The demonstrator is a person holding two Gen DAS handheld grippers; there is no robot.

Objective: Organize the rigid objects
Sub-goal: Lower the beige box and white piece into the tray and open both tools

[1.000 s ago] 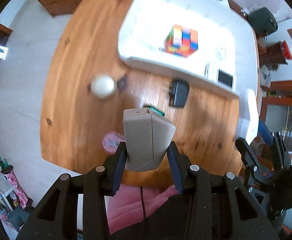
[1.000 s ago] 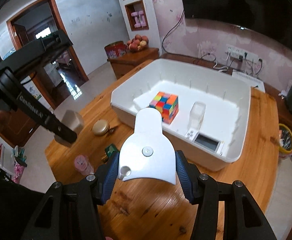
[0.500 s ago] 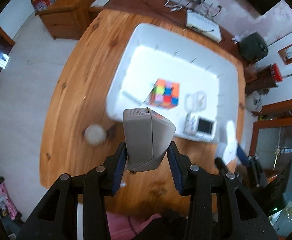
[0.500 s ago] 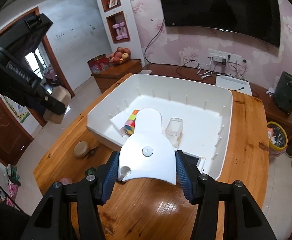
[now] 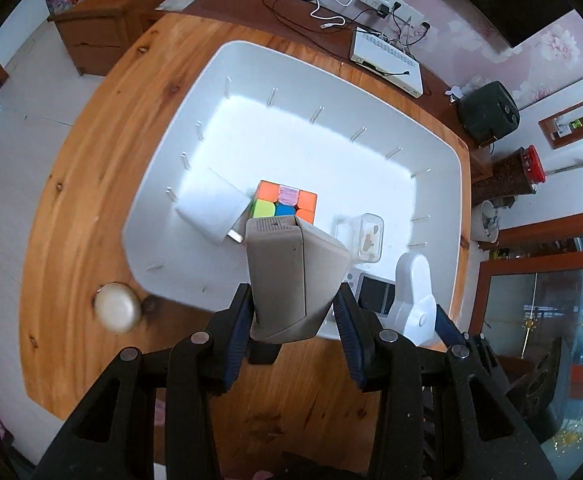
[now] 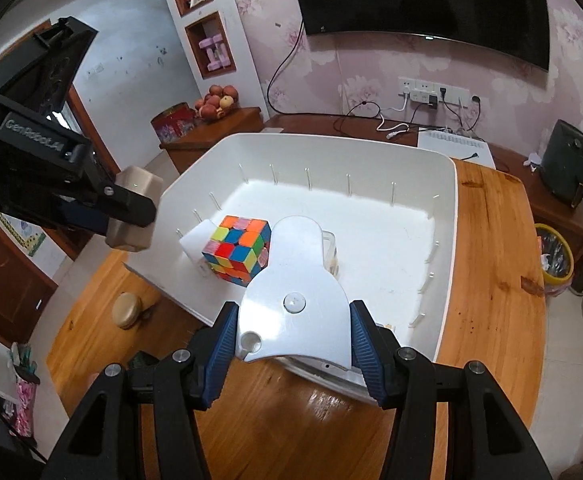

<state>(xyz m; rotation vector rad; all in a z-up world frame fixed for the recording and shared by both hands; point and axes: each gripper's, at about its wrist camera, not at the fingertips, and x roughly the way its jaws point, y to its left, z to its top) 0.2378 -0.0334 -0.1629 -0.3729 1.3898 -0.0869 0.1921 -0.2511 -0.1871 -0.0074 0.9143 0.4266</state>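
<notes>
A home living room, judging by the furnishings. Pink floral wallpaper behind a large wall-mounted television. Recessed white wall shelves holding a framed picture and small pink items. A wooden side cabinet with a bowl of fruit and a red tin. Wall sockets with trailing cables above a low wooden console. A round wooden table on pale tiled floor, beside a yellow waste bin.
</notes>
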